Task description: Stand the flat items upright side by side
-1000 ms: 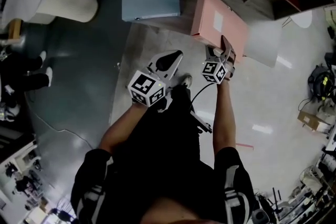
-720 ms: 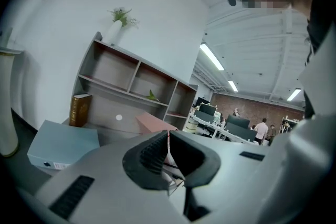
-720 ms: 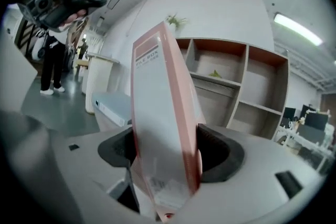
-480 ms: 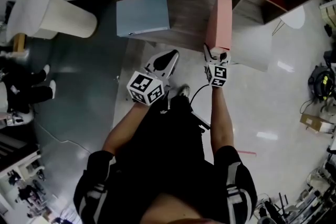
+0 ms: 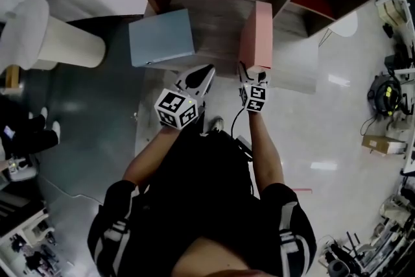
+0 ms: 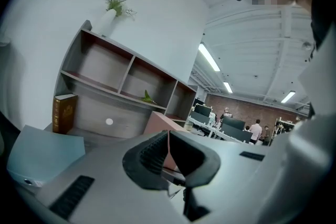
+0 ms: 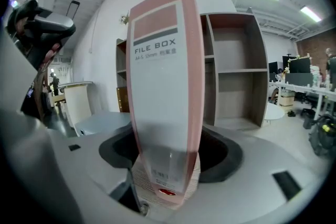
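At the left end of the shelf unit's wooden ledge, the blue file box lies flat on its broad face, so its half of the job is not yet done. A brown book stands upright behind it against the unit's left wall.

Just right of the blue box, our left gripper hovers near the ledge's front edge. Its jaws are pressed together with nothing between them, and it touches neither box.

Further right, the pink file box stands on edge, its labelled spine facing us. Our right gripper holds it at the near end, with the jaws spread wide around the spine and clamped on it. We cannot tell whether the box's lower edge already rests on the wood.

We judge the task to be roughly half done: one box is upright but not released, and the other is down. The two boxes are well apart. What is left, as we read it, is to set the pink box down so that it stands alone, let go, tip the blue box up and bring it alongside.
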`<action>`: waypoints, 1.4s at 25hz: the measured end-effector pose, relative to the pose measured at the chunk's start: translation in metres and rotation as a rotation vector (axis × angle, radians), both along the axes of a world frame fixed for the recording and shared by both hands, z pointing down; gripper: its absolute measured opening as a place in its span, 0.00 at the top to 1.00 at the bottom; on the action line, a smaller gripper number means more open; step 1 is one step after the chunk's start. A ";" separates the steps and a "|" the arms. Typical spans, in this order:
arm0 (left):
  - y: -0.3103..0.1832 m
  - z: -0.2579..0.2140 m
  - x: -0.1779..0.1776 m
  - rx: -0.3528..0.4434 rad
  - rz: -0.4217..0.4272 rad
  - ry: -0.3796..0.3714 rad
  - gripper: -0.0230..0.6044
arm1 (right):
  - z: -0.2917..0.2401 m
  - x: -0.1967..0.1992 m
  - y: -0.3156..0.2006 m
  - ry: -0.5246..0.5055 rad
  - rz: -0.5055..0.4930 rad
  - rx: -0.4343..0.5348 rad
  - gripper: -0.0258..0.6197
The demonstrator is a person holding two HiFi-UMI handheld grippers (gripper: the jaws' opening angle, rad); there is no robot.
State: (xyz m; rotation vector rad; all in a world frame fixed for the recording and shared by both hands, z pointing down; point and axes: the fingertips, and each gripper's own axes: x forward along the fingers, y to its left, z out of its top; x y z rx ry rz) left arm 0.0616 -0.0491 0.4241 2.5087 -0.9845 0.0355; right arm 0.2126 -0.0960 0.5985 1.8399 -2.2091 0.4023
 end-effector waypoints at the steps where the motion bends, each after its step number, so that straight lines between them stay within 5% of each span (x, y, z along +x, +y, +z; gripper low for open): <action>1: -0.008 -0.002 0.000 0.001 0.001 0.002 0.91 | 0.000 0.001 -0.004 0.002 0.018 -0.007 0.45; 14: -0.086 -0.008 0.015 -0.019 0.030 0.031 0.91 | -0.001 0.031 -0.062 0.042 0.099 -0.022 0.45; 35: -0.138 0.004 0.027 -0.081 0.078 0.064 0.91 | -0.002 0.079 -0.140 0.050 0.168 -0.029 0.46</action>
